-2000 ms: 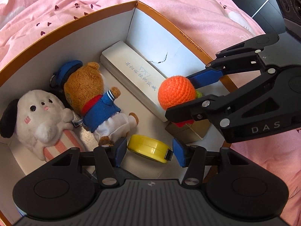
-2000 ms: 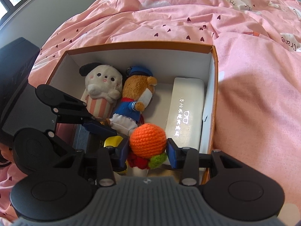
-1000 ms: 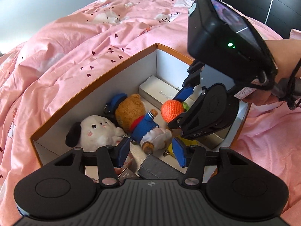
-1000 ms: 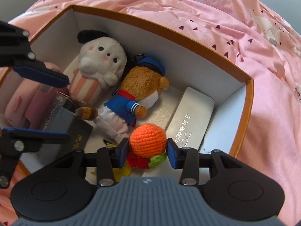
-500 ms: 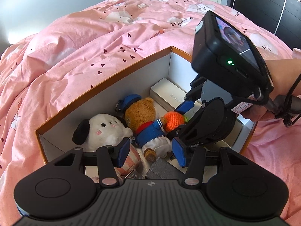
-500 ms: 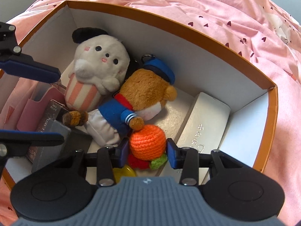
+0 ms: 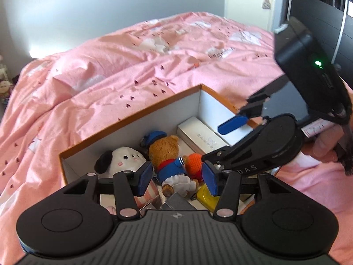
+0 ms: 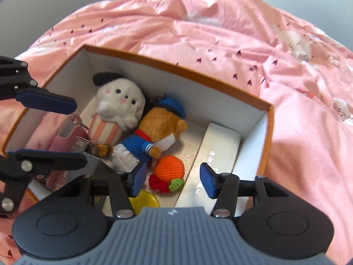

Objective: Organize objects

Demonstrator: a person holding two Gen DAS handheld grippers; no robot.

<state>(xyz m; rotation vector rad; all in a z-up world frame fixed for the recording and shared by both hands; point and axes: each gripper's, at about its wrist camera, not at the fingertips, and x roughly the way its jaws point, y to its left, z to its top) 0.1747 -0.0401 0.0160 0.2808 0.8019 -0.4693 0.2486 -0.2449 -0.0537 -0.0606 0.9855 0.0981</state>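
Right gripper, jaws just opening wide and empty, is hovering over the crocheted orange, lying lower centre in the box.

the right gripper has just been opening, with nothing pinched. the orange ball lies in the box below, beside the bear and white case.

Yellow tape measure mostly hidden, perhaps a tape, behind gripper body

crocheted orange: knitted yarn, rough | box: matt cardboard | bear: plush
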